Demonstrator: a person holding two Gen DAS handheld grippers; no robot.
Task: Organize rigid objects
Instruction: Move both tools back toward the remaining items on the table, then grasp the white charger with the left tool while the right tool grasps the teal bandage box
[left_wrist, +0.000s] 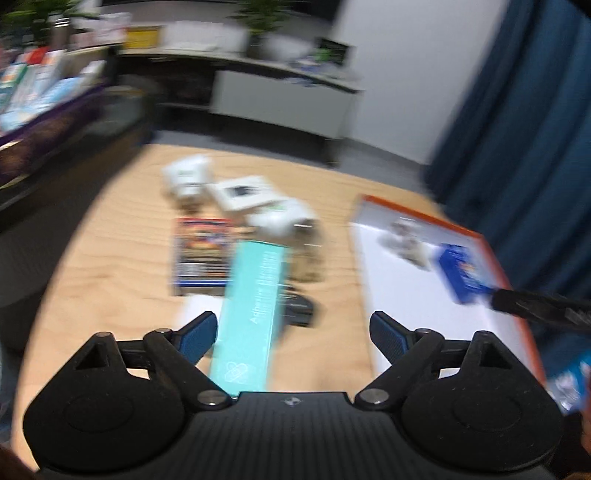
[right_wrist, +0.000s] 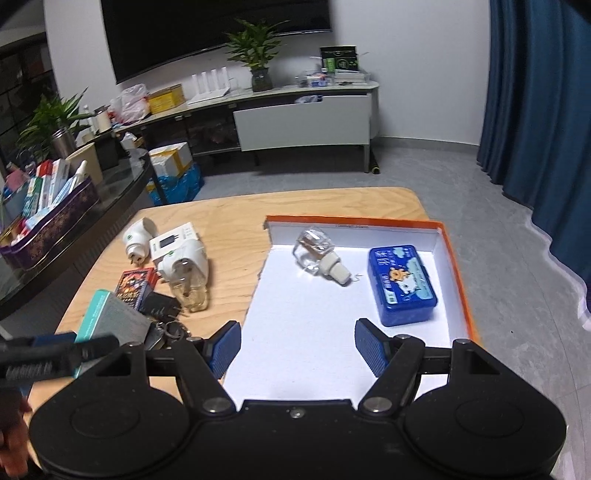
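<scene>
**A:** While the left wrist view was pretty smeared, you could still make out the basics. The left gripper (left_wrist: 293, 334) had its jaws spread wide with nothing pinched. The teal box (left_wrist: 251, 317) lay on the wooden table (left_wrist: 110, 288), its near end reaching in between the fingers, right by the left pad (left_wrist: 199, 338), but I couldn't tell if they touched. Past it sat a card pack (left_wrist: 201, 254), some white plugs (left_wrist: 280, 218) and a dark lump (left_wrist: 301, 310) I couldn't identify. Off to the right was the orange-rimmed tray (left_wrist: 406, 295), with a blue case (left_wrist: 461, 271) inside it and the tip of the other tool just beside the case.

**B:** And the right wrist view? That one was sharp, right?

**A:** Yep, way cleaner. The right gripper (right_wrist: 297, 345) hung over the near part of the tray (right_wrist: 314, 321), jaws apart, gripping nothing. The blue case (right_wrist: 402, 286) lay flat in the tray's right half, just beyond the right pad (right_wrist: 371, 347) and clear of it. A clear glass bottle (right_wrist: 319, 254) lay on its side further back in the tray, apart from the case.

**B:** The rest of the stuff?

**A:** All on the table (right_wrist: 229, 288) left of the tray: the plugs (right_wrist: 184, 262), the card pack (right_wrist: 135, 288), the teal box (right_wrist: 110, 319) and a bunch of keys (right_wrist: 170, 328). The left gripper (right_wrist: 55, 356) poked in at the lower left edge, next to the teal box.
</scene>
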